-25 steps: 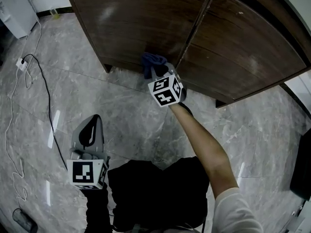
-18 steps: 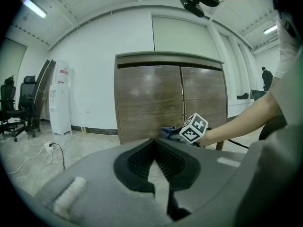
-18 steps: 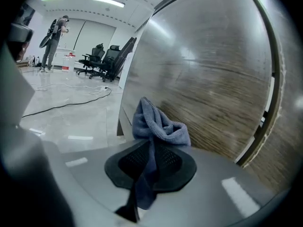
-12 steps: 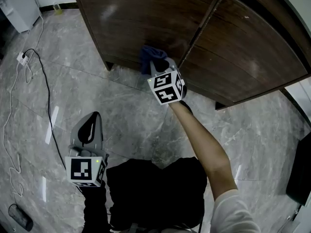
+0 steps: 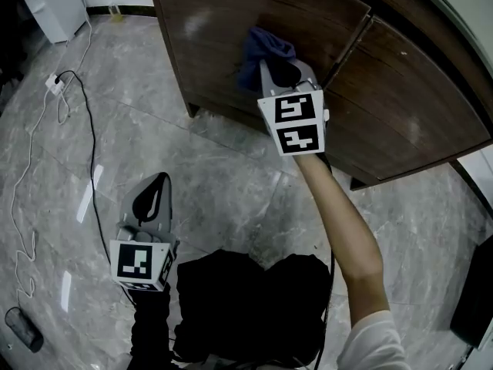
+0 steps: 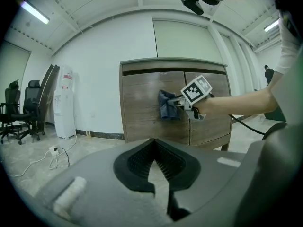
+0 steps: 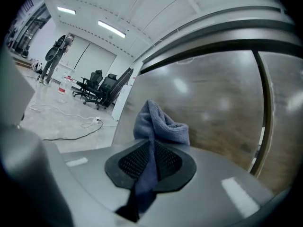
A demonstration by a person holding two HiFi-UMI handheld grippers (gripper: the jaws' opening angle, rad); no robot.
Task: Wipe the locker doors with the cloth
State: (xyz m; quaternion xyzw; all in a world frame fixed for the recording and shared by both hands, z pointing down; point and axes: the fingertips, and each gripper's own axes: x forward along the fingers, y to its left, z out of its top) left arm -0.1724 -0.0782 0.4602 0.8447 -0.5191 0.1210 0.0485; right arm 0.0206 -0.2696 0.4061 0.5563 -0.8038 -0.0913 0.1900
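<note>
In the head view the right gripper holds a dark blue cloth against the left locker door, near the seam with the right locker door. The left gripper hangs low over the marble floor, well apart from the lockers. The left gripper view shows its jaws together with nothing between them, and the cloth sits bunched on the wood at about mid-height of the door. In the right gripper view the jaws are clamped on the cloth, a fold of which stands past the tips and meets the panel. To wipe well, I judge the bunched fold should stay pressed flat to the wood while the strokes overlap. The hard jaw tips should be kept off the veneer, and the grip should stay firm so the cloth does not slip out.
</note>
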